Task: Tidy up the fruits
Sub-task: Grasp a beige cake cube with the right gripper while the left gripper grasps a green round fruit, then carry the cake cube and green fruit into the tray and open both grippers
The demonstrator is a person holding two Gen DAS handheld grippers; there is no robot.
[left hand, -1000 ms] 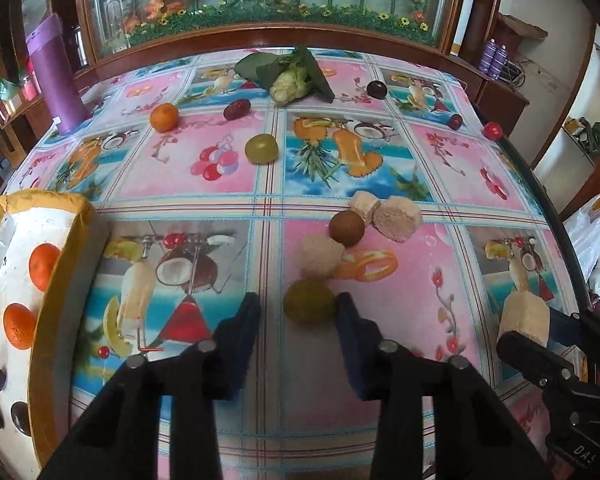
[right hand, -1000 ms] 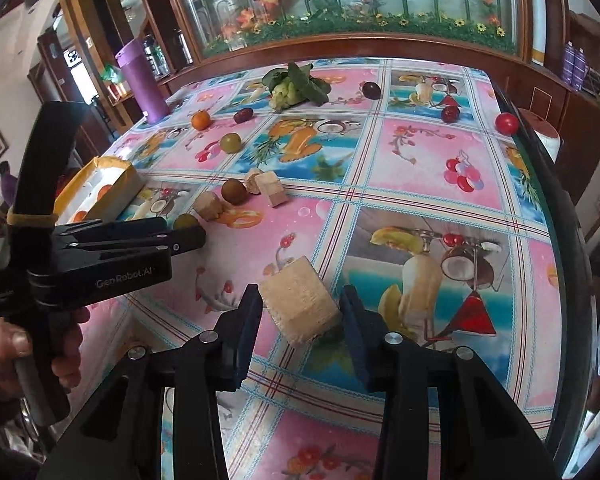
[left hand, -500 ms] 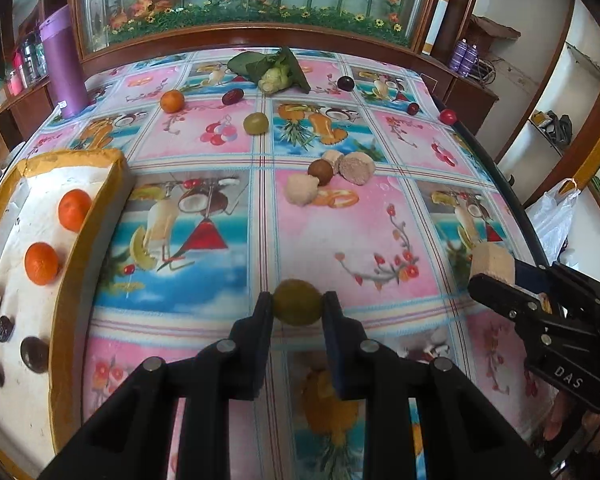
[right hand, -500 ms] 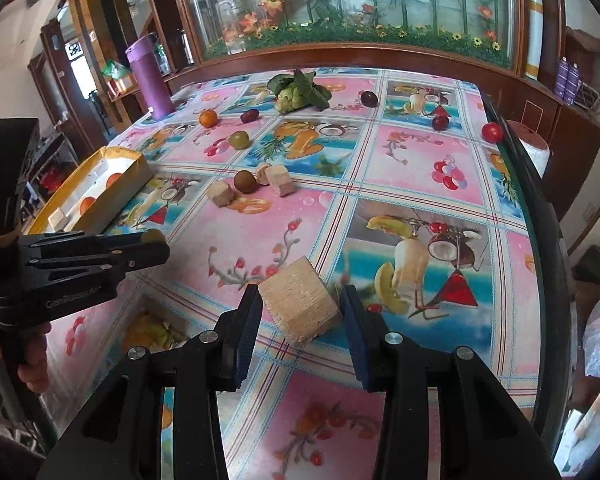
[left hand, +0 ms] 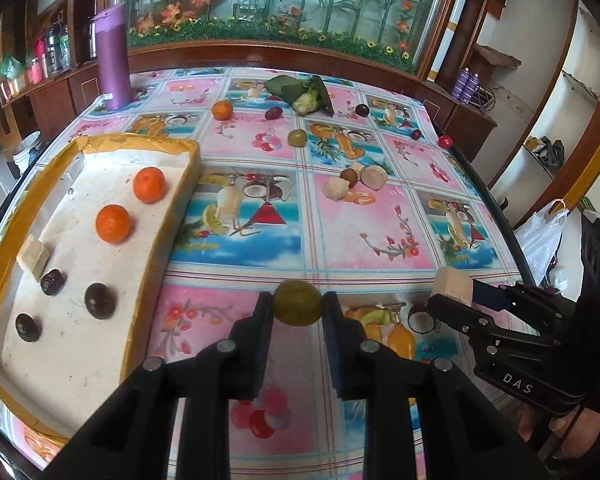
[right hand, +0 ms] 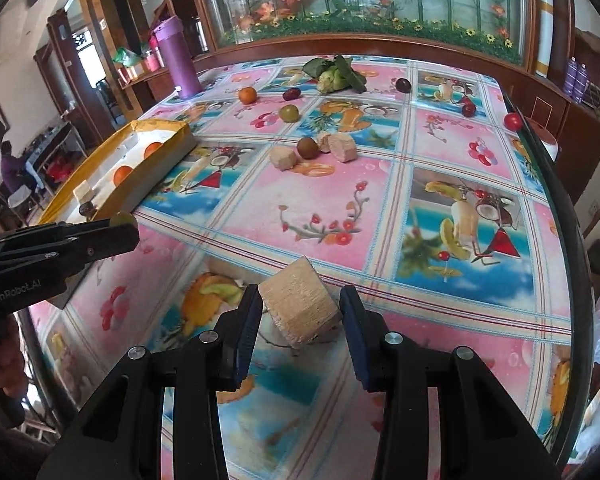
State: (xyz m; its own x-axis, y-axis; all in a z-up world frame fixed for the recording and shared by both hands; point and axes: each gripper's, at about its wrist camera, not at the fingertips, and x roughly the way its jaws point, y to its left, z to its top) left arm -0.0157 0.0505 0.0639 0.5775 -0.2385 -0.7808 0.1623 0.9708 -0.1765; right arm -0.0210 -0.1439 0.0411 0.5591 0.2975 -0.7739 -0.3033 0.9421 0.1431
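My left gripper (left hand: 298, 308) is shut on a round green fruit (left hand: 299, 307), held above the patterned tablecloth just right of the yellow-rimmed white tray (left hand: 80, 360). Two oranges (left hand: 149, 184), several dark fruits (left hand: 99, 299) and a pale chunk (left hand: 33, 257) lie in that tray. My right gripper (right hand: 298, 314) is shut on a beige cut chunk (right hand: 298, 307), lifted off the table; the left wrist view shows this chunk (left hand: 453, 284) at the right. In the right wrist view the left gripper (right hand: 120, 226) hovers beside the tray (right hand: 162, 152).
Mid-table lie a brown fruit (right hand: 308, 147) among beige chunks (right hand: 342, 147). Farther back are an orange (right hand: 247, 95), a green fruit (right hand: 289, 113), dark and red fruits (right hand: 513, 121), a leafy green bundle (right hand: 334, 76) and a purple flask (right hand: 179, 58). The table edge (right hand: 560, 216) curves along the right.
My left gripper closed on the green fruit, lifted it off the table and carried it back toward the tray. My right gripper drew back with the beige chunk still in it.
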